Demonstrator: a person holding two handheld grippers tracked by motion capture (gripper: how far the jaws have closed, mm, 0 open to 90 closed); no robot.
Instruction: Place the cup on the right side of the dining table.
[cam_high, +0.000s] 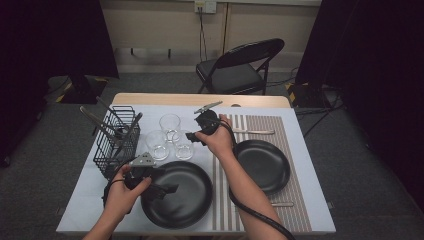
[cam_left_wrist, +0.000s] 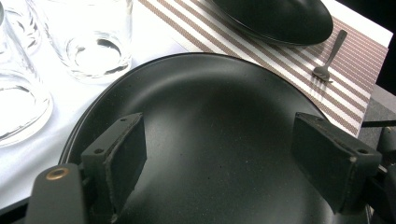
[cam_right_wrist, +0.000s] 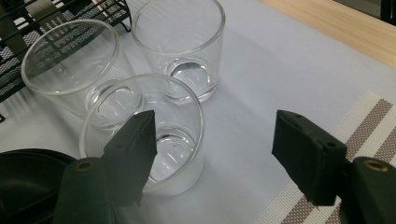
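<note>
1. Right gripper (cam_right_wrist: 215, 154): jaws spread, gripping nothing; one jaw in front of the nearest glass (cam_right_wrist: 144, 135), the other out over bare tablecloth (cam_right_wrist: 261, 70).
2. Nearest glass: upright, beside two more glasses (cam_right_wrist: 180, 42), near the large black plate (cam_high: 175, 192).
3. Left gripper (cam_left_wrist: 219, 158): jaws released, poised over that plate.

An empty clear glass (cam_right_wrist: 144, 135) stands upright on the counter, nearest of three, beside a black plate (cam_high: 176, 194).

Wire basket (cam_high: 116, 142) with utensils at table's left; striped placemat (cam_high: 295, 165); folding chair (cam_high: 239, 67) beyond table.
</note>
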